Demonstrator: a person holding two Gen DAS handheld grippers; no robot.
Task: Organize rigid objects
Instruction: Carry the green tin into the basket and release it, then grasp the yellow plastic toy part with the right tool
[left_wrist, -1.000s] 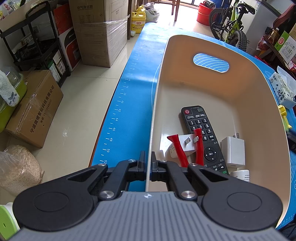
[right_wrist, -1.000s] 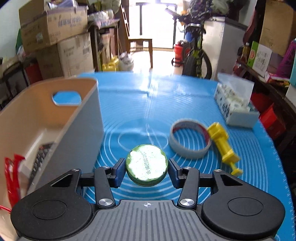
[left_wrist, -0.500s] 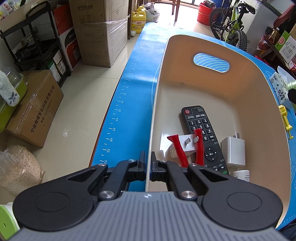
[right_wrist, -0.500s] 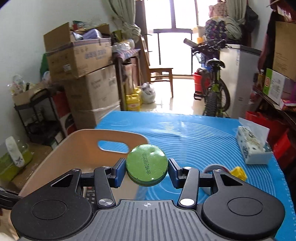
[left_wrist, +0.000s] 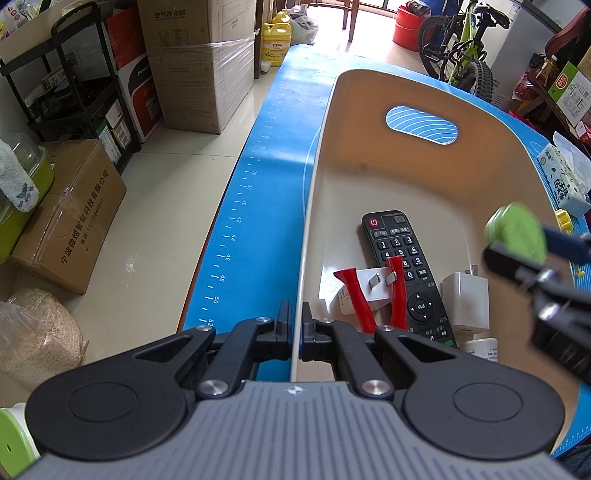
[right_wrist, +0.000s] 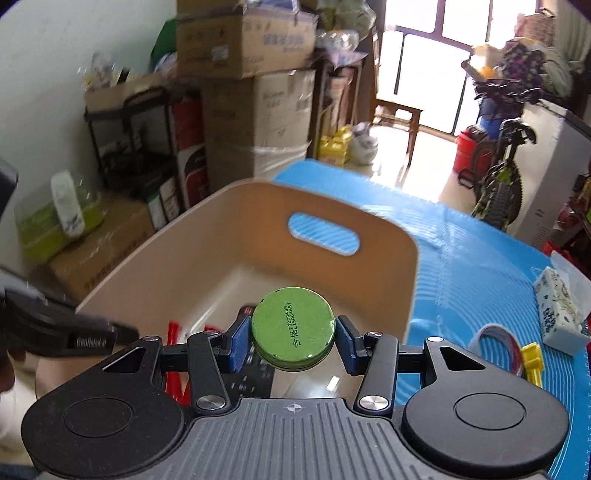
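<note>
A cream plastic bin (left_wrist: 424, 173) (right_wrist: 369, 236) stands on the blue mat. Inside it lie a black remote (left_wrist: 404, 258), red-handled pliers (left_wrist: 364, 299), a white charger (left_wrist: 465, 299) and a white jar (left_wrist: 480, 349). My left gripper (left_wrist: 294, 334) is shut on the bin's near left wall. My right gripper (right_wrist: 293, 343) is shut on a round green tin (right_wrist: 293, 328) (left_wrist: 517, 232) and holds it in the air over the bin's right side.
On the mat right of the bin lie a tape roll (right_wrist: 498, 343), a yellow plastic piece (right_wrist: 532, 360) and a tissue pack (right_wrist: 561, 310). Cardboard boxes (left_wrist: 70, 214), a black shelf rack and a bicycle (left_wrist: 461, 48) stand around the table. The mat's left edge (left_wrist: 236, 221) runs close beside the bin.
My right gripper has carried the green tin up from the mat and leftward to above the bin, rolling as it went. The left gripper has kept its hold on the bin wall.
</note>
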